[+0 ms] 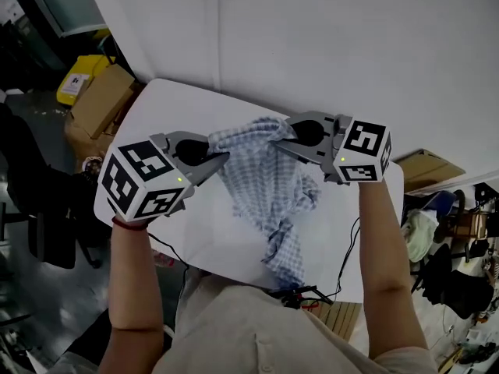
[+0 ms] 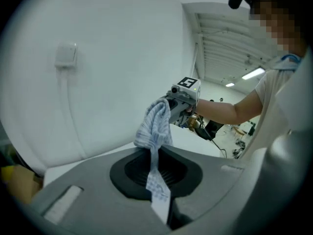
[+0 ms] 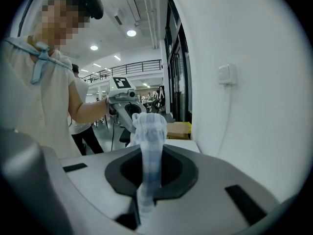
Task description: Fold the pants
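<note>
Pants, blue-checked, hung from both claws over the white counter: left claw and right claw each clamped on the top edge, side by side; long axis ran from them toward the person.

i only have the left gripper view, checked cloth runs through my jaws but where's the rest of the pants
Observer: In the head view the pants stretch between the left gripper and the right gripper, then trail toward the person to a bunched end near the front edge of the white table.

Operator: is the right one really clamped or just touching

Observer: Clamped. The right gripper view shows its jaws shut on a bunched fold of the fabric, which runs straight between them.
</note>
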Demonstrator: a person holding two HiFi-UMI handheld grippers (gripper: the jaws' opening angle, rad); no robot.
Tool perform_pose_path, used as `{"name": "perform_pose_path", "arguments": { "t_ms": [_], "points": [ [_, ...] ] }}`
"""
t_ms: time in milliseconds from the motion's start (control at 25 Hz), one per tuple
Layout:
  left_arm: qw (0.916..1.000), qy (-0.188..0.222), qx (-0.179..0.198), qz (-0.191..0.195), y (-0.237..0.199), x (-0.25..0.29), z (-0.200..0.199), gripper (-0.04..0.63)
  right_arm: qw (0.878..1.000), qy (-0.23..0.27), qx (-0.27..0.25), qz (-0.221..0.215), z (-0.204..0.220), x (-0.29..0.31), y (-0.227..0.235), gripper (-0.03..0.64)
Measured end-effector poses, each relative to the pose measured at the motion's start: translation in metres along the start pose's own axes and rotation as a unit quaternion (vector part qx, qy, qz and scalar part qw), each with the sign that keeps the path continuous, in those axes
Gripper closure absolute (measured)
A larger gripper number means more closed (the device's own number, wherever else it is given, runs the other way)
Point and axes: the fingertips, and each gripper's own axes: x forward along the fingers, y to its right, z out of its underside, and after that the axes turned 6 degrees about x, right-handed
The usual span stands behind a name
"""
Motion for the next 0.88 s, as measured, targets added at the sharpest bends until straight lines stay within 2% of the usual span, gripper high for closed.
{"name": "perform_pose_path", "arguments": {
  "t_ms": [240,480,640,720,880],
  "points": [
    [0.9945,-0.008,0.069,-0.078,-0.036,-0.074,-0.056,0.566,0.997,0.067,-0.037,0.011,-0.093,0.007,-0.001,0.584],
    [0.986,-0.021,0.102,-0.13,-0.064,-0.12,-0.068,0.566,0.996,0.051,-0.071,0.035,-0.146,0.031,0.011,0.584],
    [0.9741,-0.027,0.124,-0.187,-0.097,-0.15,-0.082,0.566,0.992,0.063,-0.09,0.07,-0.188,0.047,0.025,0.584],
    [0.9721,-0.044,0.113,-0.201,-0.111,-0.157,-0.069,0.566,0.993,0.053,-0.079,0.069,-0.19,0.066,0.029,0.584],
    [0.9775,-0.068,0.054,-0.192,-0.119,-0.153,-0.014,0.566,0.998,0.001,-0.046,0.042,-0.157,0.114,0.033,0.584]
  ]
}}
